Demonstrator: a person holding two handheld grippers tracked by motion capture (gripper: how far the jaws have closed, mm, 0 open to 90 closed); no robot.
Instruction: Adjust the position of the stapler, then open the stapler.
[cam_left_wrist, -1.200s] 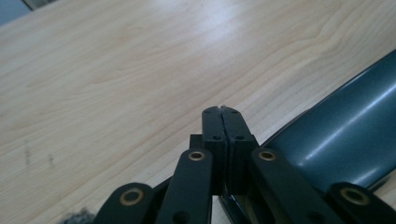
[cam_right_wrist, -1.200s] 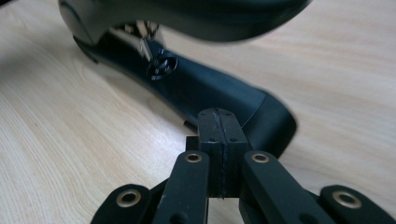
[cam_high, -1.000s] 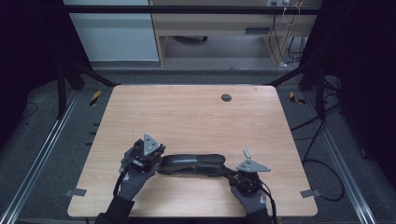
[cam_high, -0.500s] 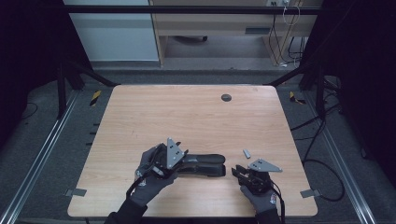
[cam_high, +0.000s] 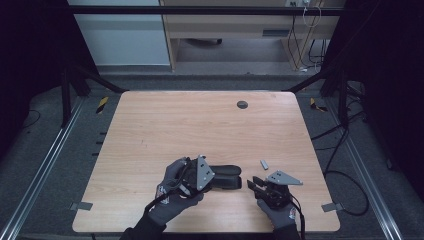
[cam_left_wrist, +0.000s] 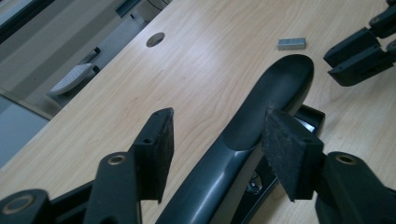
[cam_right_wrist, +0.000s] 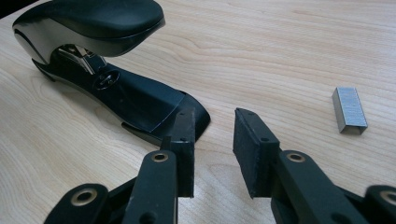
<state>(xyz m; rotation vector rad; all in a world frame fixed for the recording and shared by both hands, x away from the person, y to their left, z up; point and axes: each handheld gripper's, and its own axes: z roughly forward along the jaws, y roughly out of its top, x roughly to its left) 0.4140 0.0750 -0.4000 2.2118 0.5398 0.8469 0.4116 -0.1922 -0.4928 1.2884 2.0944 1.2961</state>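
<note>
No brand, label or lettering is readable anywhere. Your black stapler (cam_high: 225, 176) lies flat on the wooden table (cam_high: 200, 125), at about 6 o'clock from the table's middle, near the front edge. Your left gripper (cam_left_wrist: 215, 144) has just been opening; its jaws straddle the stapler's rear with visible gaps to both pads, so nothing is held. Your right gripper (cam_right_wrist: 212, 140) has likewise just been opening, its jaws standing apart just off the stapler's base tip with bare wood between them. A small grey strip of staples (cam_high: 264, 163) lies at 1 o'clock from the right gripper, apart from the stapler. A dark round cable hole (cam_high: 242, 104) sits near the far edge at 12 o'clock.
</note>
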